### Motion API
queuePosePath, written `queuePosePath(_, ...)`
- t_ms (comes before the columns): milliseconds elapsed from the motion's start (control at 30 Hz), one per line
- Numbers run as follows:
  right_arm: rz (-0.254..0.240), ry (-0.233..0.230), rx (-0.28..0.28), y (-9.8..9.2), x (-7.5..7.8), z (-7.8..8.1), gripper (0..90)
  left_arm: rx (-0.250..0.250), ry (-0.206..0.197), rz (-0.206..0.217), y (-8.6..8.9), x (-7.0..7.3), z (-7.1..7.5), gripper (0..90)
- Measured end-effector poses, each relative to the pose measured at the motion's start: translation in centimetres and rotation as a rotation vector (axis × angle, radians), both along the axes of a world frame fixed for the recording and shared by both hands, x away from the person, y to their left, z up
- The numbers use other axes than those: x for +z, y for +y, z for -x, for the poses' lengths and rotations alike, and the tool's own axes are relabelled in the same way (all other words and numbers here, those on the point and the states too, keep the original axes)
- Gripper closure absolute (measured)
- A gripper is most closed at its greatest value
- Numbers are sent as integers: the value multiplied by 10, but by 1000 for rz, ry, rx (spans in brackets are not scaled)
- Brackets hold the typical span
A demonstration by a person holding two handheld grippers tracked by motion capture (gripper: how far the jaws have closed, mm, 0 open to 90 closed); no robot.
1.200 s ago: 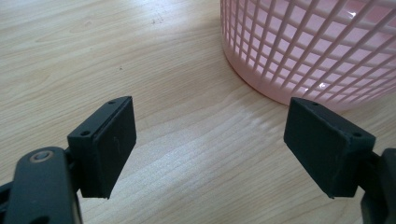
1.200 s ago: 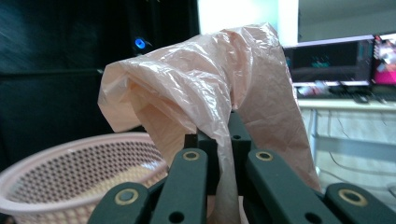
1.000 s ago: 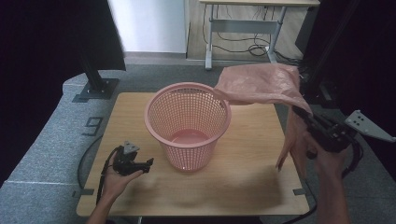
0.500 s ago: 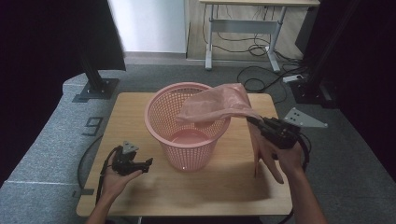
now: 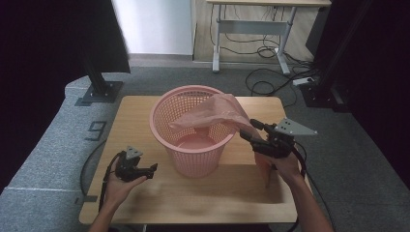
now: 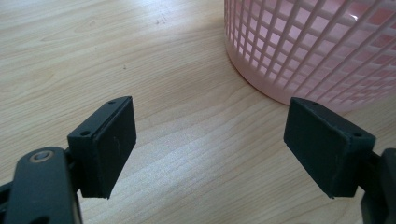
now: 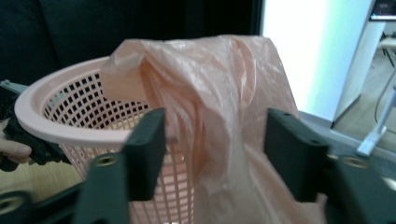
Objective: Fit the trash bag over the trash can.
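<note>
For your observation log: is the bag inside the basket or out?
Partly in: the bag drapes over the basket rim, its tail hanging outside between the right gripper's open jaws.

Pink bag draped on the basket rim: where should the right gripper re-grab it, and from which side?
Grip the bunched fold of the bag hanging outside the basket rim, coming level from the basket's right. There the film gathers into a thick ridge already between the right gripper's jaws, which have just been opening and stand clear of it. The billowed part over the rim looks too loose to pinch.
</note>
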State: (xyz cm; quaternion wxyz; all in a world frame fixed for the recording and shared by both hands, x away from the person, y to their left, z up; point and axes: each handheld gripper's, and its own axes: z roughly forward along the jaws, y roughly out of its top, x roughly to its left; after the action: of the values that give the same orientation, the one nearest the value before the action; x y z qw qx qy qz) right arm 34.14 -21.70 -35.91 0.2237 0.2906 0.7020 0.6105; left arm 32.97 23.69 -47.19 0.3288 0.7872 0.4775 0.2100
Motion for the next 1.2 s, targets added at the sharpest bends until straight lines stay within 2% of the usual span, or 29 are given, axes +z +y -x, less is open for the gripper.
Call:
queuePosePath(33, 10, 15, -19, -2, -1, 5, 318, 1, -1, 2, 1, 0, 0, 166)
queuePosePath(167, 33, 38, -57, -9, -6, 16, 246, 4, -2, 6, 2, 0, 0, 166)
queuePosePath(200, 33, 38, -57, -9, -6, 16, 246, 4, -2, 6, 2, 0, 0, 166)
queuePosePath(300, 47, 80, -116, -23, -17, 22, 208, 4, -2, 7, 2, 0, -1, 166)
queuePosePath(333, 47, 80, -116, -23, -17, 22, 208, 4, -2, 7, 2, 0, -1, 166)
queuePosePath(367, 54, 104, -134, -28, -24, 25, 201, 6, -3, 8, 3, 1, -1, 166)
queuePosePath(433, 59, 113, -142, -30, -27, 26, 201, 13, -5, 10, 4, 1, -1, 165)
queuePosePath(500, 65, 139, -165, -36, -37, 30, 200, 22, -4, 28, 6, 3, -2, 166)
queuePosePath(567, 76, 183, -187, -45, -52, 32, 200, 33, -10, 41, 8, 5, -2, 170)
queuePosePath(633, 80, 197, -196, -47, -57, 33, 200, 29, -11, 48, 8, 6, -2, 170)
queuePosePath(733, 80, 255, -214, -55, -75, 36, 217, 25, -12, 57, 8, 8, -2, 176)
queuePosePath(800, 85, 285, -221, -59, -84, 33, 247, 26, -21, 71, 8, 12, -1, 180)
queuePosePath(867, 87, 292, -226, -60, -86, 32, 279, 26, -24, 74, 9, 13, -1, 184)
queuePosePath(900, 89, 299, -226, -61, -88, 31, 320, 24, -32, 74, 8, 14, 0, 184)
queuePosePath(933, 106, 297, -220, -60, -92, 29, 423, 19, -35, 70, 7, 16, 1, 186)
queuePosePath(967, 106, 297, -220, -60, -92, 29, 423, 19, -35, 70, 7, 16, 1, 190)
queuePosePath(1000, 121, 282, -232, -59, -92, 29, 582, 13, -33, 73, 7, 17, 1, 198)
queuePosePath(1033, 129, 273, -238, -59, -92, 28, 644, 12, -34, 88, 6, 19, 1, 203)
queuePosePath(1067, 129, 273, -238, -59, -92, 28, 644, 12, -34, 88, 6, 19, 1, 207)
queuePosePath(1100, 136, 248, -254, -59, -89, 28, 724, 13, -43, 109, 7, 24, 2, 212)
queuePosePath(1133, 131, 240, -264, -61, -87, 28, 753, 13, -43, 109, 7, 24, 2, 217)
queuePosePath(1200, 127, 229, -271, -63, -85, 27, 776, 6, -54, 121, 9, 29, 3, 248)
